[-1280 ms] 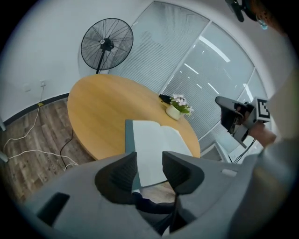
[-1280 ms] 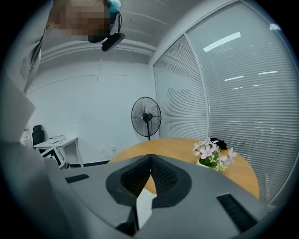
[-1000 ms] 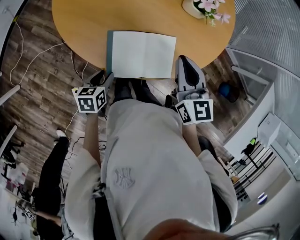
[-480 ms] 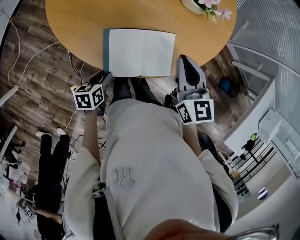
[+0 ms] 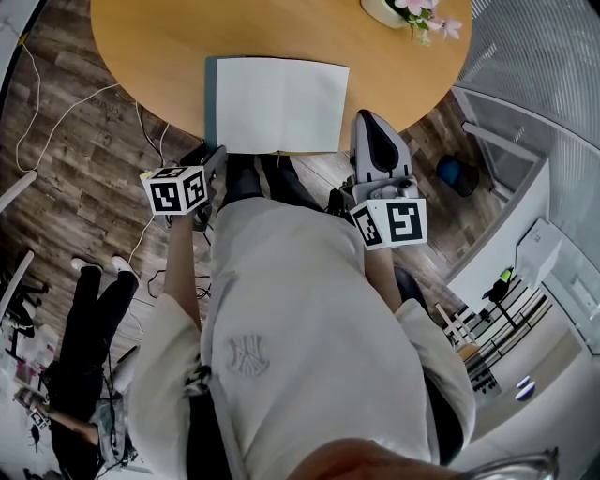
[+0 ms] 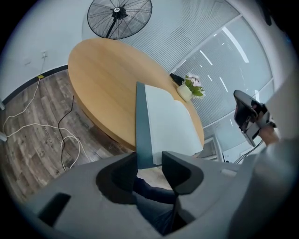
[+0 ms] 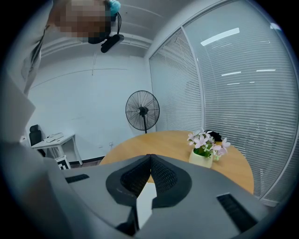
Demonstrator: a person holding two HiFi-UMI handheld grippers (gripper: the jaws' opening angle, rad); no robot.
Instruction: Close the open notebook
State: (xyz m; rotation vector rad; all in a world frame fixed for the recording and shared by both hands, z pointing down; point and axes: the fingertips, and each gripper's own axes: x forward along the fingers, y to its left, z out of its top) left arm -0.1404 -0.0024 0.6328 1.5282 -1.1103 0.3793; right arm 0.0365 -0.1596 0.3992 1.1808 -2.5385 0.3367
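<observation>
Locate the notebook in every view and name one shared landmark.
Head view: notebook top centre, at the near edge of the table.
Left gripper view: notebook at centre, teal cover edge on its left.
Right gripper view: notebook, only a white sliver, low centre.
Shared landmark: flowerpot.

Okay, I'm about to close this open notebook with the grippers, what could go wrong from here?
1. The notebook lies at the near edge of the table; a push could slide it off.
2. The left gripper, jaws just opened wider with nothing between them, may catch only the teal cover and miss the pages.
</observation>
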